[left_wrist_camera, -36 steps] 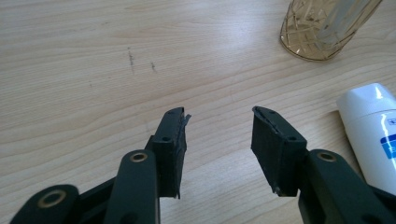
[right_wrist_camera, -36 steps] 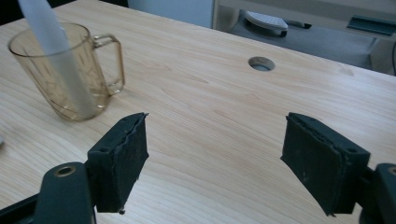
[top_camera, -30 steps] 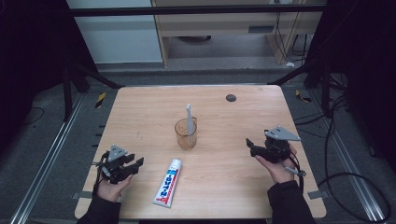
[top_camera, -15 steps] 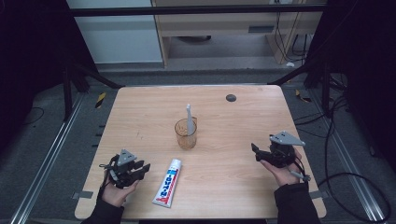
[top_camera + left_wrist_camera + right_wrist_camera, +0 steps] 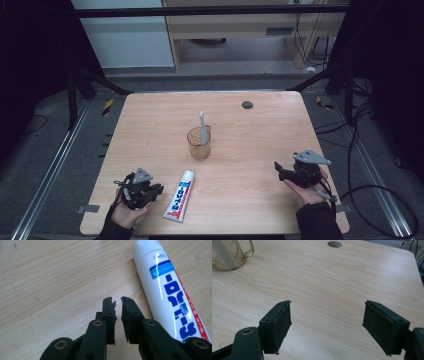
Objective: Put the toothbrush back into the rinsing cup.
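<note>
You have bare table [image 5: 260, 165] ahead of your right hand-held gripper [image 5: 285, 171], clear up to the small dark disc [image 5: 247, 104]. The glass cup [image 5: 199, 143] blocks the middle. Your left hand-held gripper [image 5: 155, 190] sits just beside the toothpaste tube [image 5: 179, 195], seemingly not touching it; leftward is open.

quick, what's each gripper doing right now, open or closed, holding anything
Left gripper: jaws have just been closing, small gap left, nothing between them; toothpaste tube lies beside it.
Right gripper: open wide, holding nothing.

Table [image 5: 240, 130] evenly lit; surroundings dark; glare streaks the tube [image 5: 170, 290].
</note>
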`<state>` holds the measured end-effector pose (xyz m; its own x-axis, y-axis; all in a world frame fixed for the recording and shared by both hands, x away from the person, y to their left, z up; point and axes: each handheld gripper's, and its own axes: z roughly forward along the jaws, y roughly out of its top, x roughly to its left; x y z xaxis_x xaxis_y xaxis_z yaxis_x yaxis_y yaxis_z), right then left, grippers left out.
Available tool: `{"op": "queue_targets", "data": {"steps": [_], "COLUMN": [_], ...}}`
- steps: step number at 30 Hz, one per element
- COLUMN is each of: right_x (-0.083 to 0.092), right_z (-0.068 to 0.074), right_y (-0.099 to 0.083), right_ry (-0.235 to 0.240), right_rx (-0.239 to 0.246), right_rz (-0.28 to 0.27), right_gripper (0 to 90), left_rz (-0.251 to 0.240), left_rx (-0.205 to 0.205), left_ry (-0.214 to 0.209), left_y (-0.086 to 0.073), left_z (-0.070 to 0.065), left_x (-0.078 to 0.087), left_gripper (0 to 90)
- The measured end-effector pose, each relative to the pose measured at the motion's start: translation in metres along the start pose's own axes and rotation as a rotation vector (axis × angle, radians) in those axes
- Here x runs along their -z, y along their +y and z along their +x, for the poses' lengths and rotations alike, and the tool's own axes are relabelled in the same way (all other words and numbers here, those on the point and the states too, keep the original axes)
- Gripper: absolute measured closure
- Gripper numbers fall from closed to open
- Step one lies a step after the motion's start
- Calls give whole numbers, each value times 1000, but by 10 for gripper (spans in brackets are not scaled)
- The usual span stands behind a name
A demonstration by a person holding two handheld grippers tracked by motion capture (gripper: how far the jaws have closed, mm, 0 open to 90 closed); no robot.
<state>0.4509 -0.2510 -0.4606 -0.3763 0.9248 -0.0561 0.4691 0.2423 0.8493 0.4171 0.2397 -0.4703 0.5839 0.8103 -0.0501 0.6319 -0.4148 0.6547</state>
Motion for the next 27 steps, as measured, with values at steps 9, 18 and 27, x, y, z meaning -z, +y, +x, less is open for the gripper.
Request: {"op": "queue_targets", "data": {"steps": [9, 18, 27], "right_x": [1, 1, 1], "right_z": [1, 1, 0], "right_y": [-8, -8, -9], "right_ry": [2, -5, -12], "right_rx": [-1, 6, 1], "right_rz": [22, 10, 9], "right_gripper": [221, 222, 223], "left_rz": [39, 72, 75], "left_rx": [-45, -87, -107], "left_ry": [-56, -100, -118], "left_y": [-3, -6, -6], "left_z": [-11, -25, -34], "left_x": [-3, -7, -8], "left_gripper": [887, 896, 896]}}
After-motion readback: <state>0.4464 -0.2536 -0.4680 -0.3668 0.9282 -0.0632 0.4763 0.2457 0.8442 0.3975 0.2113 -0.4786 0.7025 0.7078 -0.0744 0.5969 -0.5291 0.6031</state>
